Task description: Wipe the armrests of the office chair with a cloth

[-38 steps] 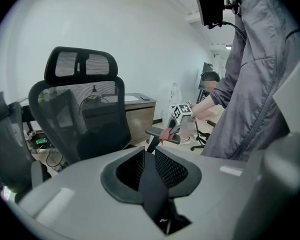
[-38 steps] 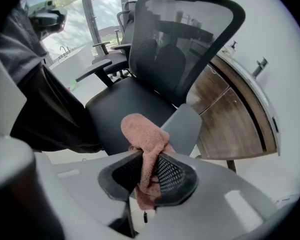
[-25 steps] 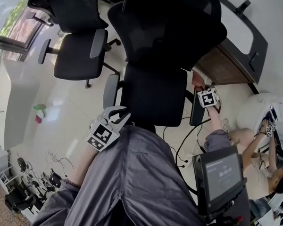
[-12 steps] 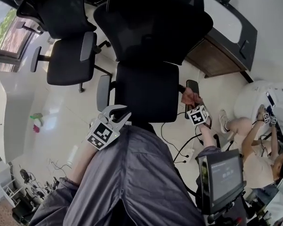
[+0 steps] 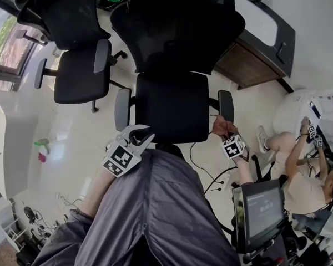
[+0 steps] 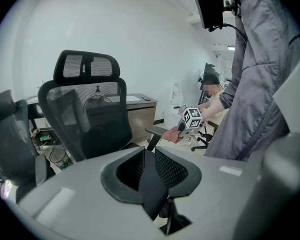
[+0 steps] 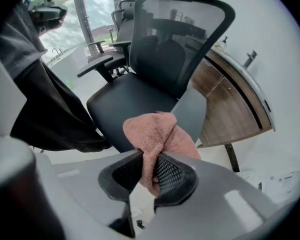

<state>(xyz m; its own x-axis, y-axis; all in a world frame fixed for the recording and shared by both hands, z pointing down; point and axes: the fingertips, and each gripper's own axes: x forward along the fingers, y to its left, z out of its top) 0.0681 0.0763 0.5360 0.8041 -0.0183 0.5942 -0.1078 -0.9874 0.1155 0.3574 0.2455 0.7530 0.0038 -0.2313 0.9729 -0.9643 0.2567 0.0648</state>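
The right gripper is clamped on a pink terry cloth, a fold of it pinched between the jaws and the rest bunched above them. In the head view the cloth sits at the near end of the right armrest of the black office chair; it may be touching the grey pad, but no view makes that sure. The right gripper view looks past the cloth onto that pad, the seat and the mesh backrest. The left gripper is held low by the person's grey-clad leg, near the front left corner of the seat and just short of the left armrest; its jaws are drawn together with nothing between them. A second black office chair stands to the left on the pale floor, well apart from the first. A wooden desk stands beyond the right armrest, and another person sits at the far right. Cables trail on the floor beneath the right gripper
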